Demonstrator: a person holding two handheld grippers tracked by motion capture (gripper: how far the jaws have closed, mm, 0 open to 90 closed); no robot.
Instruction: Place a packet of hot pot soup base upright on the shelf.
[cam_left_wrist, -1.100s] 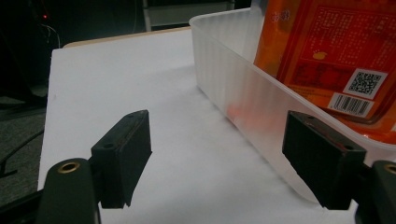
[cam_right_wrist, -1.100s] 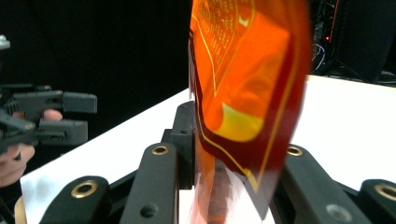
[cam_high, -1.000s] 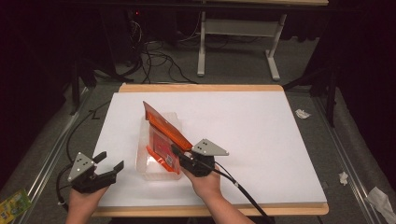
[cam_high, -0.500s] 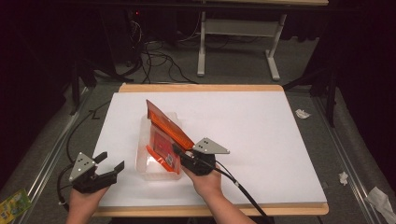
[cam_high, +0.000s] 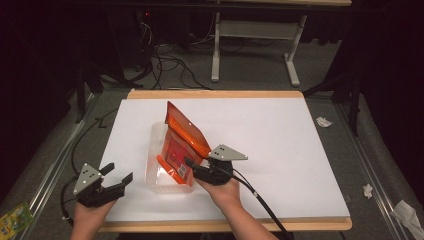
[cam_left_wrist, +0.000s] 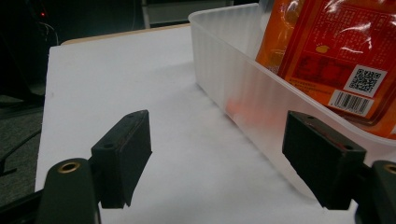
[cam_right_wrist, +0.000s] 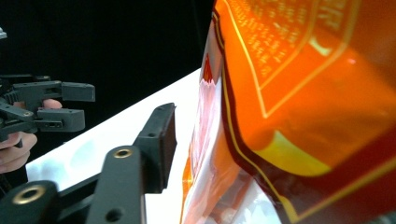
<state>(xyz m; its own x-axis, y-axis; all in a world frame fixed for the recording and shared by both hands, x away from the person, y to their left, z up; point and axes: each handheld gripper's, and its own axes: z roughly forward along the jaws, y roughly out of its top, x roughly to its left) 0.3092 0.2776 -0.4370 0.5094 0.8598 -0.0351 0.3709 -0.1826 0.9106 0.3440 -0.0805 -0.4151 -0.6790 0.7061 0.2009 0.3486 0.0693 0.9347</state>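
A clear plastic bin (cam_high: 153, 150) sits on the white table (cam_high: 280, 150), left of middle. Orange packets (cam_high: 175, 152) lie in it, and one orange packet (cam_high: 186, 131) stands tilted above its rim. My right gripper (cam_high: 192, 167) is at that packet's lower edge. Its jaws have just been opening. The packet (cam_right_wrist: 299, 93) stands between them with a gap to the left finger (cam_right_wrist: 159, 140), while the other finger is hidden behind it. My left gripper (cam_high: 120, 172) rests near the table's front left corner, open and empty (cam_left_wrist: 217, 158), beside the bin wall (cam_left_wrist: 243, 88).
The right gripper's cable (cam_high: 260, 200) trails off the front edge. Crumpled paper scraps (cam_high: 324, 121) lie on the floor to the right. A green packet (cam_high: 15, 220) lies on the floor at the bottom left. A white table frame (cam_high: 250, 30) and cables stand behind.
The right gripper's jaws have spread apart off the standing packet, whose top corner has shifted slightly to the right. The left gripper has kept still.
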